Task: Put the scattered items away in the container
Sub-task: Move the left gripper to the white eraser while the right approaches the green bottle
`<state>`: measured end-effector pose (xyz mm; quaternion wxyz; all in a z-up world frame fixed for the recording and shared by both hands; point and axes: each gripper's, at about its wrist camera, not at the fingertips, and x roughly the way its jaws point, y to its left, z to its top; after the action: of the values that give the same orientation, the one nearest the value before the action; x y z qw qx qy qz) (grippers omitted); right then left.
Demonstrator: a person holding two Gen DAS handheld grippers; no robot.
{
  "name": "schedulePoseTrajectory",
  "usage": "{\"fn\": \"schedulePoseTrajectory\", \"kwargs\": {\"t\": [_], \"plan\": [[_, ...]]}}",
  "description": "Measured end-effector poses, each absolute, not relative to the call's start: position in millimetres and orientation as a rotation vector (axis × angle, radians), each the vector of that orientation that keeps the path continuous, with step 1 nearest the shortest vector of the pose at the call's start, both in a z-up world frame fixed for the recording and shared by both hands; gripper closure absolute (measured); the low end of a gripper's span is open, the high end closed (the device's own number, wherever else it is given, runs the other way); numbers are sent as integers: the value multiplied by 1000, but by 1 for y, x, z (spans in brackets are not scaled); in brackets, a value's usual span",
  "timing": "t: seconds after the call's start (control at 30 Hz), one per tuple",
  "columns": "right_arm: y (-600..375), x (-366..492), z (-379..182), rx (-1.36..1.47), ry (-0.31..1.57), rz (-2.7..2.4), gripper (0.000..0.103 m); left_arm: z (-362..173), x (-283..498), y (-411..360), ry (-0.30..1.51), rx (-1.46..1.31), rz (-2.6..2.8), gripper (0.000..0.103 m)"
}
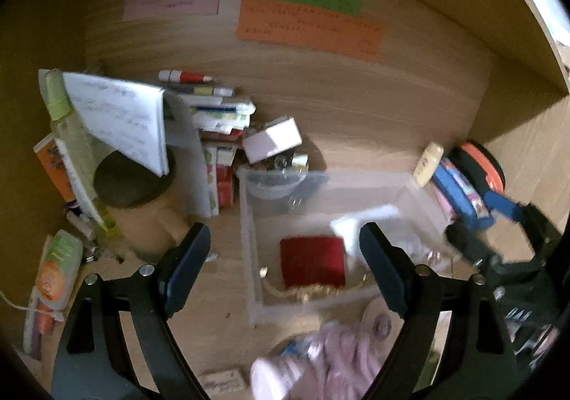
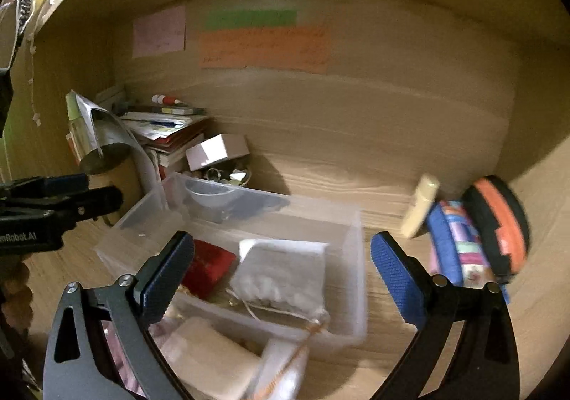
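Observation:
A clear plastic container (image 1: pixel 249 257) (image 2: pixel 356 278) sits on the wooden desk. Inside lie a red box (image 1: pixel 312 266) (image 2: pixel 206 268), a white pouch (image 2: pixel 281 275) and a gold chain (image 1: pixel 306 291). My left gripper (image 1: pixel 285 257) is open and empty above the container's near left part. It shows from the side in the right wrist view (image 2: pixel 103 196). My right gripper (image 2: pixel 281 268) is open and empty over the container. It shows in the left wrist view at the right edge (image 1: pixel 498 250). Pink and white items (image 1: pixel 320 360) (image 2: pixel 210 357) lie on the desk in front of the container.
A stack of books and papers (image 1: pixel 213 136) and a round tin (image 1: pixel 131 182) stand to the left. A small bowl of trinkets (image 1: pixel 285 168) with a white box (image 1: pixel 272 139) sits behind the container. An orange-black case (image 2: pixel 498 225), a blue pouch (image 2: pixel 452 239) and a cream bottle (image 2: pixel 420 207) lean at the right.

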<state>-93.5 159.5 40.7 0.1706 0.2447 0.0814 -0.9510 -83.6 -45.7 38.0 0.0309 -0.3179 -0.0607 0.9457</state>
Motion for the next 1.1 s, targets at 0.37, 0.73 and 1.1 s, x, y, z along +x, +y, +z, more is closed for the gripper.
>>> {"fn": "schedulePoseTrajectory", "kwargs": {"t": [0.37,0.73,1.1], "plan": [[180,-60,31,797,293,-2741,4,15,-46,-72,-202,-1157,2829,17],[196,-31,-11,989,133,-2582,4,-18,-4,-89,-15,-1275,2871,17],[165,-12,-40,1062,166,-2410,4,-58,-14,-88,1,-1454,2816,17]]}}
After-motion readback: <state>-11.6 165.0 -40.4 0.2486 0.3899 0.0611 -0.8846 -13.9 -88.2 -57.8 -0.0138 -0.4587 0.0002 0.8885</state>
